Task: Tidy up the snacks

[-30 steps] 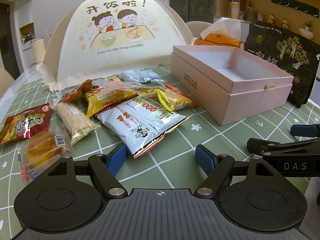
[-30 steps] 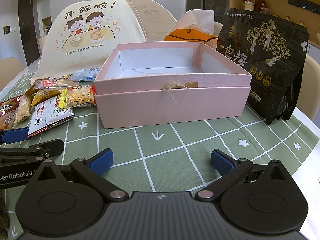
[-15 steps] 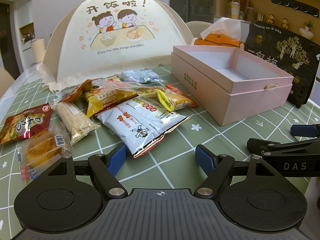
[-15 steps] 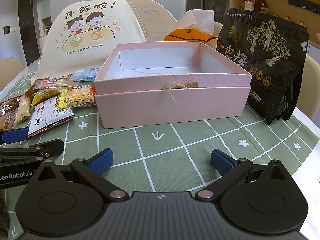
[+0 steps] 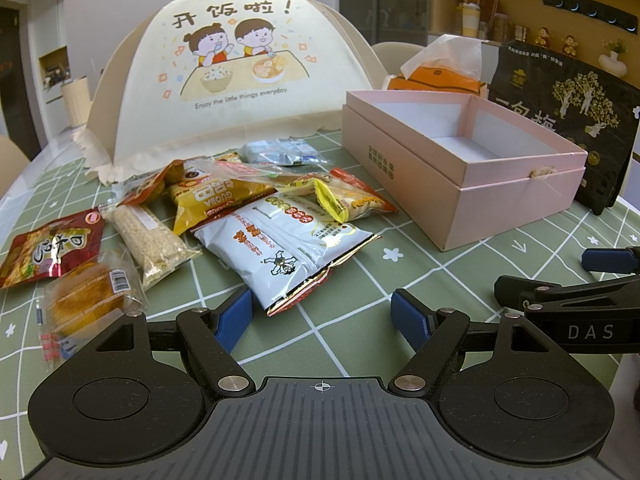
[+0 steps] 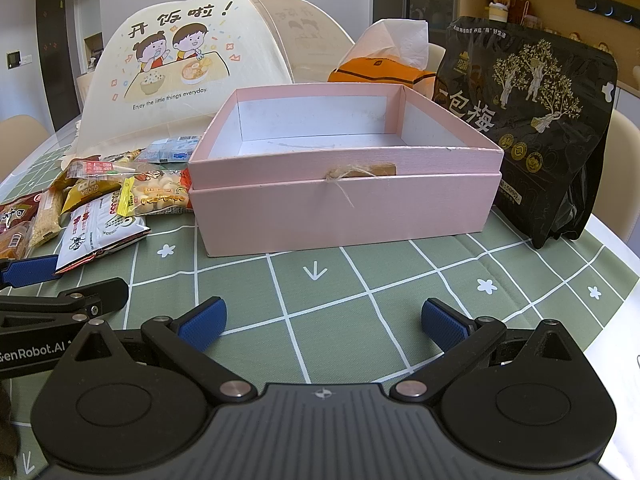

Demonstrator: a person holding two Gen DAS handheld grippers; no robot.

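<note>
- Green checked tablecloth (image 6: 328,320) covers the table; a food cover (image 5: 224,88) stands at the back.
- Snacks (image 5: 280,240) lie in a loose pile left of the pink box (image 6: 344,200), which sits open with nothing in it.
- Left gripper (image 5: 320,314) hovers just before the white packet (image 5: 288,248), jaws wide apart, holding nothing.
- Right gripper (image 6: 324,320) faces the box, jaws wide apart too, holding nothing.

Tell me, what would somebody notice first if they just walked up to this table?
Probably the open pink box in the middle, with nothing inside it. Left of it lies a colourful heap of snack packets, the white packet nearest the open left gripper. Behind the snacks stands a cream food cover showing two cartoon children eating.
</note>
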